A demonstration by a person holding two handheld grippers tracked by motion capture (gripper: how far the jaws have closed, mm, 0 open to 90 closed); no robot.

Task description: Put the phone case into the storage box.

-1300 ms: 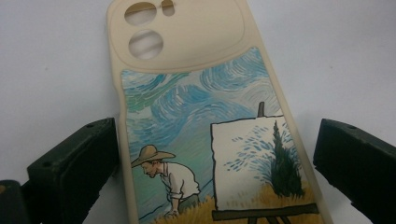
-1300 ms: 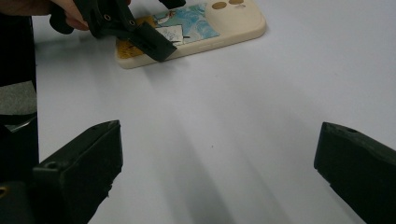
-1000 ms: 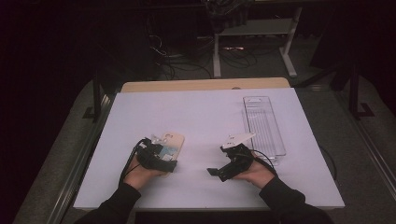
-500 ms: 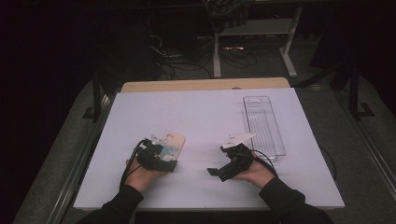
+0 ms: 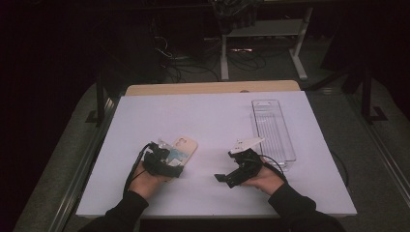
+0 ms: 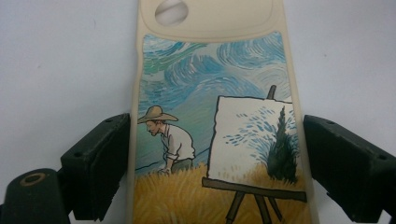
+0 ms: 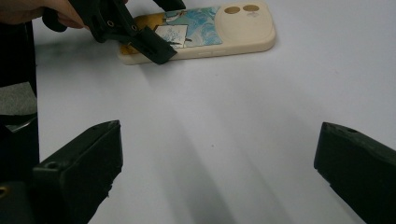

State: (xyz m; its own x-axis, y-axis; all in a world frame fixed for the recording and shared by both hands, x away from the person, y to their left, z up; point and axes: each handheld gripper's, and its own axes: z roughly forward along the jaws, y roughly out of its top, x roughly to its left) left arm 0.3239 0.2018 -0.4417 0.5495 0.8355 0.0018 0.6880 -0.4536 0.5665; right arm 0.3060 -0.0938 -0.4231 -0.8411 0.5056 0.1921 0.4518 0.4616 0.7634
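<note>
Phone case [image 6: 210,116]: it lies flat on the white table [image 5: 212,121], painted side up, in front of your left hand [image 5: 145,181] – the cream rim and camera cut-out point away from you.
Left tool [image 6: 210,168]: its jaws straddle the phone case, one at each long edge. They have just been closing in; the left jaw stands at the edge, a slim gap shows at the right one – not yet a grip.
Right tool [image 7: 219,172]: its jaws stand wide apart over bare table, nothing between them, well apart from the phone case.
Clear tray [image 5: 273,128]: it sits on the table's right side, just beyond your right hand [image 5: 263,180].
</note>
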